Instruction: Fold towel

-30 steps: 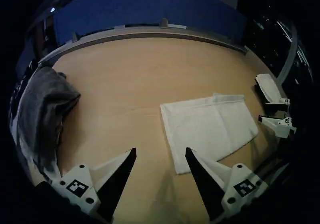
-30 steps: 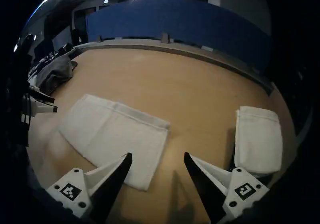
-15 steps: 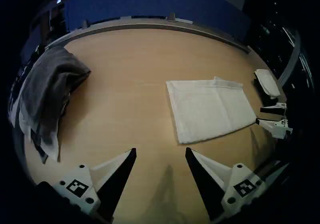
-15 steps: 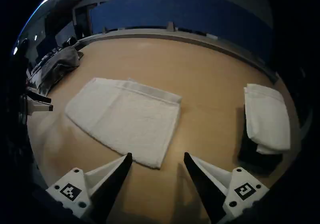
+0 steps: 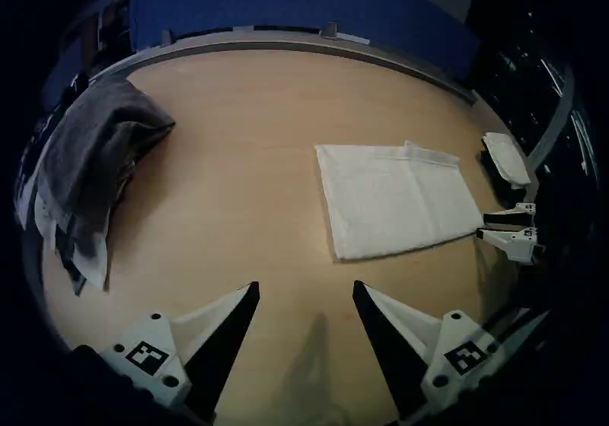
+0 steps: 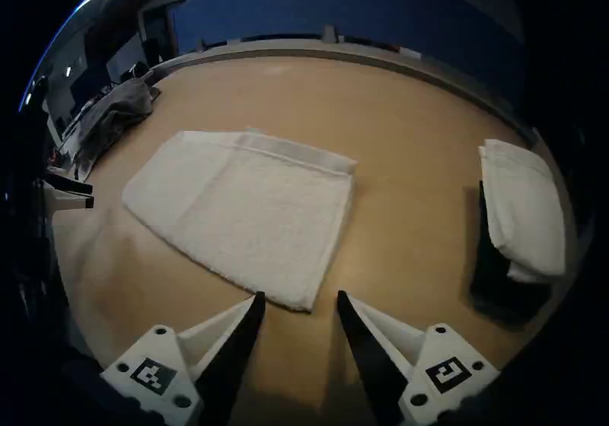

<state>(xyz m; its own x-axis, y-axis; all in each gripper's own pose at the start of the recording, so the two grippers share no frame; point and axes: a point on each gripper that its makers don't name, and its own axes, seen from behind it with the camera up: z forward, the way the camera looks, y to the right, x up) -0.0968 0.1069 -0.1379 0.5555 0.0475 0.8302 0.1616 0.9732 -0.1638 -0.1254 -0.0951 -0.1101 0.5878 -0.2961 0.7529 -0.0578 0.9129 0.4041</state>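
Your left gripper (image 5: 305, 285) hangs over the wooden table (image 5: 228, 160), fingers spread wide and gripping nothing. The white towel (image 5: 396, 198) lies flat at 3 o'clock, a grey cloth (image 5: 91, 160) at 9. Your right gripper (image 6: 301, 295) is parted more narrowly and empty, with the towel's near corner at 6 o'clock just ahead of its tips.

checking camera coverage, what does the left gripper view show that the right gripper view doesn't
Left gripper view: the grey cloth pile seen close, with paler layers under it at the edge of the wooden table, and the right gripper side-on, open, at a corner of the white towel. Right gripper view: the folded towel seen close, resting on a black object. Shared: the white towel lying flat, the table, the blue partition.
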